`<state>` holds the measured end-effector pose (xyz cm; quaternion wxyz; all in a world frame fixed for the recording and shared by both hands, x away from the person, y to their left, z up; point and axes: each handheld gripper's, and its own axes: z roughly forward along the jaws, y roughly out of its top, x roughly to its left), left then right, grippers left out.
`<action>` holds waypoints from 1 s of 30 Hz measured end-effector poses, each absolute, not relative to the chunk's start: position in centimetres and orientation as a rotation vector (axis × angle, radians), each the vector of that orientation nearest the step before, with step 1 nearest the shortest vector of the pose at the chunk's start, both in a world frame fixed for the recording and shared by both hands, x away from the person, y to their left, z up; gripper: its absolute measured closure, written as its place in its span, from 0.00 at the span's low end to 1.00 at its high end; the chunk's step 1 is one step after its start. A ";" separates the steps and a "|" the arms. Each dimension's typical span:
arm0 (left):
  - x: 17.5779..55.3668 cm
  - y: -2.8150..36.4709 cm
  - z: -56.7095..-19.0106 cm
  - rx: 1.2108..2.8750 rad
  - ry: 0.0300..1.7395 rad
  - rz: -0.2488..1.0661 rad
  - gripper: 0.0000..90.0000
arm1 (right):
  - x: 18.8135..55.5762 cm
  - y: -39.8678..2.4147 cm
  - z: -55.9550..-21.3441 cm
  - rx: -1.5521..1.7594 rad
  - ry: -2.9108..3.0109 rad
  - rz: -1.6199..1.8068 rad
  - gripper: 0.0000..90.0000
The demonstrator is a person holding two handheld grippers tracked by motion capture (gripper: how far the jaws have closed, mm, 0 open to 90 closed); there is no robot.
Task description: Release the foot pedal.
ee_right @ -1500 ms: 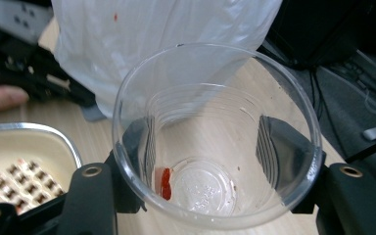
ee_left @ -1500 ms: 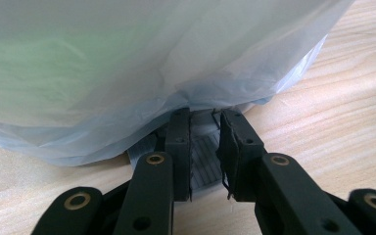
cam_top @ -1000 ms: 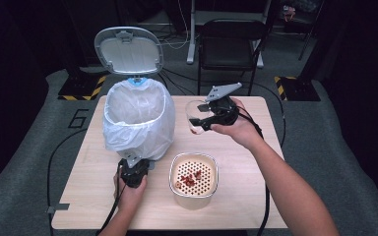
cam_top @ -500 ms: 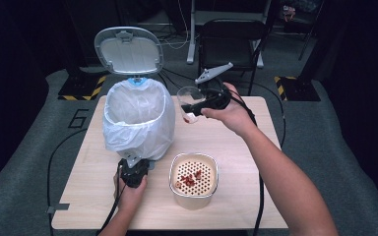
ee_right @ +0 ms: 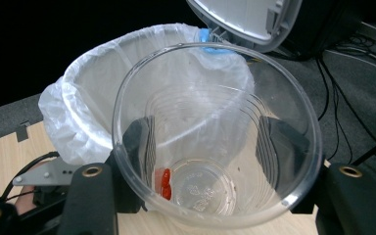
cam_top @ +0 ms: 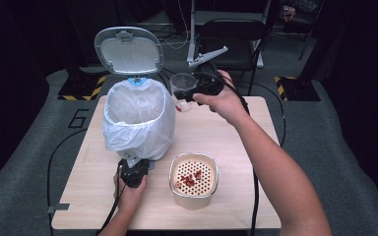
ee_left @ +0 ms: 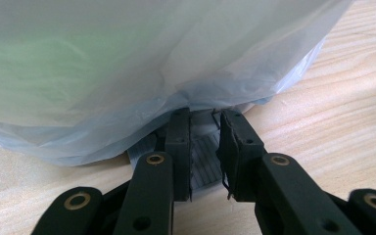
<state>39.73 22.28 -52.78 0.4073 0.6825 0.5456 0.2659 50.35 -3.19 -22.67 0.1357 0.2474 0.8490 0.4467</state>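
Currently: right gripper point(ee_right: 210, 147) fingers clamp clear cup point(ee_right: 215, 132) with red bits, raised beside lined bin point(cam_top: 138, 118) rim | left gripper point(ee_left: 205, 147) fingers clenched on bin's base tab under liner | perforated container point(cam_top: 193, 179) on surface point(cam_top: 236, 142)

A light wooden table point(cam_top: 226, 132) on grey carpet carries a lidded bin point(cam_top: 137, 123) lined with a white bag, standing at its far left part. Right of the bin and nearer the front edge sits a cream perforated container point(cam_top: 193, 180) with red pieces lying on its holed top.
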 end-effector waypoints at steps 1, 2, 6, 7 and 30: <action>39.7 22.3 -52.8 1.719 1.375 0.670 0.83 | 50.4 -3.0 -22.6 0.712 2.459 1.295 0.44; 39.7 22.3 -52.8 1.719 1.375 0.670 0.83 | 50.4 -3.0 -22.6 0.712 2.459 1.295 0.44; 39.7 22.3 -52.8 1.719 1.377 0.669 0.83 | 50.6 -1.6 -22.3 0.704 2.461 1.325 0.43; 39.7 22.3 -52.8 1.718 1.376 0.670 0.83 | 50.6 -1.1 -22.3 0.697 2.463 1.327 0.43; 39.7 22.2 -52.7 1.727 1.381 0.657 0.83 | 51.7 7.1 -22.8 0.634 2.477 1.290 0.42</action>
